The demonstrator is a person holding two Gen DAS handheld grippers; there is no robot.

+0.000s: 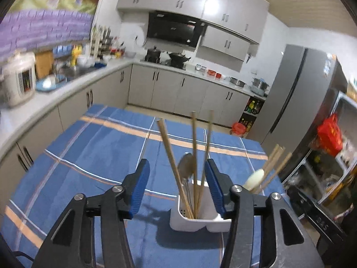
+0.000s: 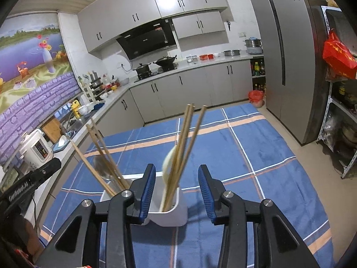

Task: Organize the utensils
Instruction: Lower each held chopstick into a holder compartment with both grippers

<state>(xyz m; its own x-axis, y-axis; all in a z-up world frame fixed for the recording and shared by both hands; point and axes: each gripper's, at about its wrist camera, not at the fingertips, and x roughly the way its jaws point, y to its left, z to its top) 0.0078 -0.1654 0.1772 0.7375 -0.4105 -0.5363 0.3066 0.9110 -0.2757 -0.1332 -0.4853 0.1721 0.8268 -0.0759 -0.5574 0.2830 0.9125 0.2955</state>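
Left wrist view
Left gripper [image 1: 177,183]: your jaws stand wide apart and hold nothing; the blue ribbed pads [image 1: 142,187] flank the holder's left compartment.
Holder [image 1: 196,222]: white plastic caddy with two compartments, standing upright on the blue plaid tablecloth [image 1: 89,156]. Judge it light and top-heavy once loaded, so it could tip if you knock a stick.
Left compartment: three wooden chopsticks [image 1: 194,156] leaning apart, plus a metal spoon [image 1: 186,167], bowl up.
Handling, chopsticks: thin, stiff, light, smooth wood; they would likely roll or pivot in the pads. Pinch them at mid-shaft, above the rim.
Handling, spoon: hard, glossy, probably slippery; take it by the narrow neck under the bowl.
Right compartment: more chopsticks and a pale spoon [image 1: 254,179], blurred here.

Right wrist view
Right gripper [image 2: 177,183]: your jaws are wide open, empty, with the left pad just beside the holder's near wall.
Holder: its rounded corner [image 2: 176,210] sits between your fingers, low in the frame.
Right compartment: a fan of chopsticks [image 2: 186,138] with the pale spoon behind them; whether it is ceramic or plastic, you cannot tell, so treat it as fragile.
Cloth: soft, napped pile; it should grip the holder's base somewhat.
Table: no loose utensils visible on the cloth, so sorting looks nearly finished.
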